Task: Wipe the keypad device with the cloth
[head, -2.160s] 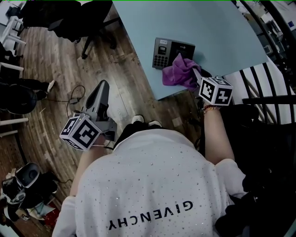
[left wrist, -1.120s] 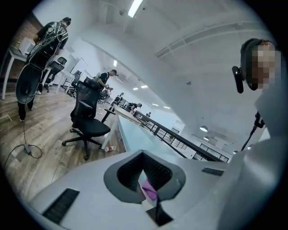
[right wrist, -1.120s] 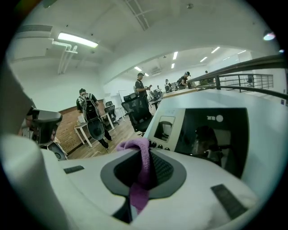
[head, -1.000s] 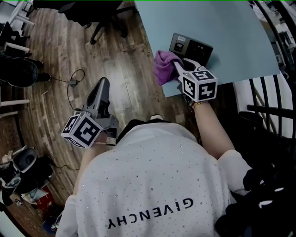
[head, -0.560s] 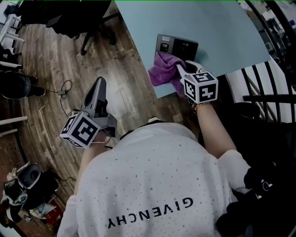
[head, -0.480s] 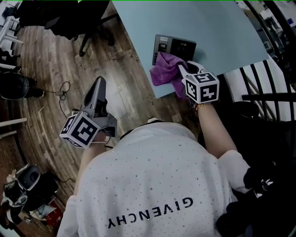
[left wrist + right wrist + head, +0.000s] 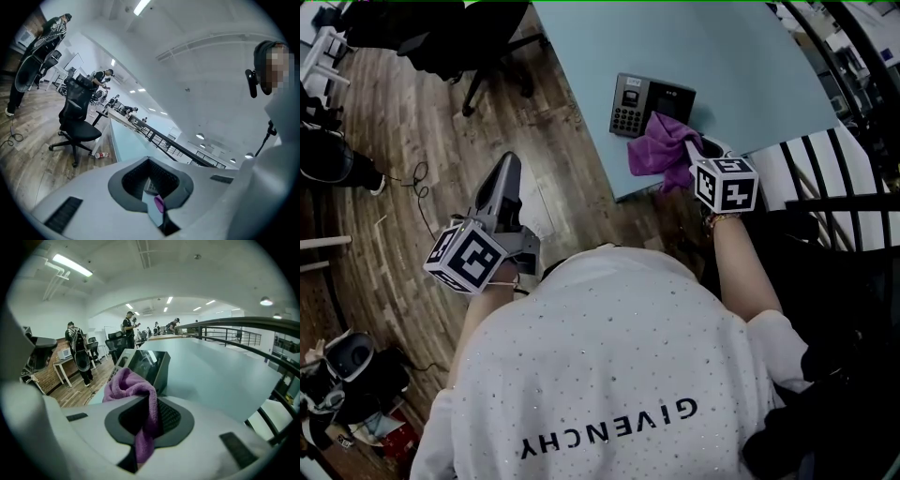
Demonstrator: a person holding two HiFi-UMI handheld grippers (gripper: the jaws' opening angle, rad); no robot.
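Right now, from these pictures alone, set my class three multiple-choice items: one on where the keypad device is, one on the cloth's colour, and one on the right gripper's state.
1. Where is the keypad device?
A in a drawer
B on the blue table
C on a shelf

2. What colour is the cloth?
A purple
B white
C yellow

3. What state is the right gripper in?
A open and empty
B shut on a pen
C shut on the cloth

Answers:
1 B, the device stands on the tabletop near its edge.
2 A, the cloth shows purple in both the head view and the right gripper view.
3 C, the cloth is pinched between the gripper's jaws.
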